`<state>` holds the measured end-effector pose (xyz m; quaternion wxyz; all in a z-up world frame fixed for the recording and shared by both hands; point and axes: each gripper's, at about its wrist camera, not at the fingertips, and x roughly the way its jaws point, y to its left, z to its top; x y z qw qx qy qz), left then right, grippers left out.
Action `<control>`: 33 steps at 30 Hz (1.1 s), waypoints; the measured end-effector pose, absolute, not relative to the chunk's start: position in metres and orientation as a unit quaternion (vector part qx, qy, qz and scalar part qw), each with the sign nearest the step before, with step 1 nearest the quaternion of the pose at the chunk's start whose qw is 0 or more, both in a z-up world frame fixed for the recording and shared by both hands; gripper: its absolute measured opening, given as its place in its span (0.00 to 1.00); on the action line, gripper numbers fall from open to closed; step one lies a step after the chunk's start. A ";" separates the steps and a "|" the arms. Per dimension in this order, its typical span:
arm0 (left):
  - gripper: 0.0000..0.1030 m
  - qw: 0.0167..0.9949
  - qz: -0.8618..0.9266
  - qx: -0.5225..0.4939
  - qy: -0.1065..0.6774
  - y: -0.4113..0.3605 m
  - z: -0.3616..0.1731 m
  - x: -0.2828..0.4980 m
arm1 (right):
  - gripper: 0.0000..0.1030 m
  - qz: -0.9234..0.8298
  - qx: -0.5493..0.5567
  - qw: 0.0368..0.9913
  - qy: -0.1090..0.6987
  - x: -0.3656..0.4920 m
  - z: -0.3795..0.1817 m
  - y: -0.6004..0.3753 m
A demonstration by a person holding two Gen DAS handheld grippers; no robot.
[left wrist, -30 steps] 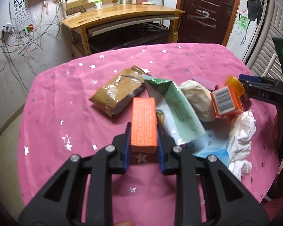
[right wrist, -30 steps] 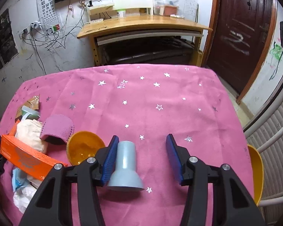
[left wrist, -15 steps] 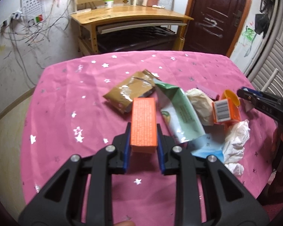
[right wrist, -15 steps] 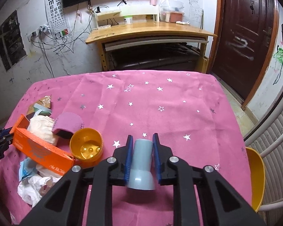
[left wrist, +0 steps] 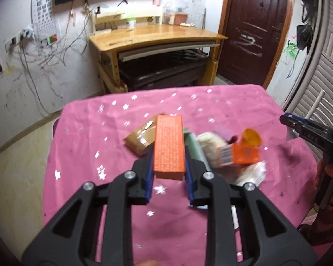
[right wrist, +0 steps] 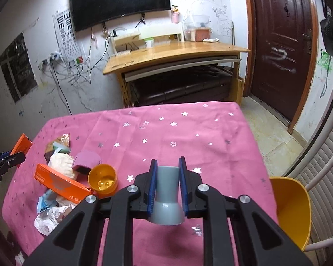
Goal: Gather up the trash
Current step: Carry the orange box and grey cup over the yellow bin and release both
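My left gripper (left wrist: pixel 168 155) is shut on a long orange box (left wrist: pixel 169 144) and holds it above the pink starred tablecloth (left wrist: pixel 88 146). My right gripper (right wrist: pixel 167 178) is shut on a grey funnel-shaped plastic piece (right wrist: pixel 167 197), lifted off the cloth. A trash pile lies on the table: a brown foil packet (left wrist: pixel 139 138), a green wrapper (left wrist: pixel 196 148), a second orange carton (right wrist: pixel 60 182), an orange cap (right wrist: pixel 103 178), a purple piece (right wrist: pixel 86 160), crumpled white tissue (right wrist: pixel 53 218). In the right wrist view the left gripper's fingertips (right wrist: pixel 13 156) show at the left edge with the box end (right wrist: pixel 23 143).
A yellow chair (right wrist: pixel 293 208) stands by the table's right side. Beyond the table are a wooden desk (right wrist: pixel 177 55) over a dark bench, a dark door (right wrist: pixel 279 44) and a wall screen. The right half of the tablecloth (right wrist: pixel 188 133) lies bare.
My right gripper went from open around the grey piece to shut on it and lifted it. My left gripper rose with the orange box; the table now looks farther away.
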<state>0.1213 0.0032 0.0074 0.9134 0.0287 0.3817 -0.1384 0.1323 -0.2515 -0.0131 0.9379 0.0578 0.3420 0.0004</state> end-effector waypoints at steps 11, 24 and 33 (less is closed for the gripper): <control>0.21 0.908 -0.203 0.060 0.361 -0.097 0.037 0.123 | 0.12 -0.034 0.102 0.946 0.307 0.101 -0.004 -0.326; 0.21 0.871 -0.297 0.096 0.379 -0.257 0.031 0.126 | 0.13 -0.114 0.194 0.932 0.282 0.047 -0.036 -0.450; 0.21 0.834 -0.330 0.126 0.424 -0.347 -0.004 0.125 | 0.13 -0.113 0.243 0.918 0.292 0.044 -0.071 -0.491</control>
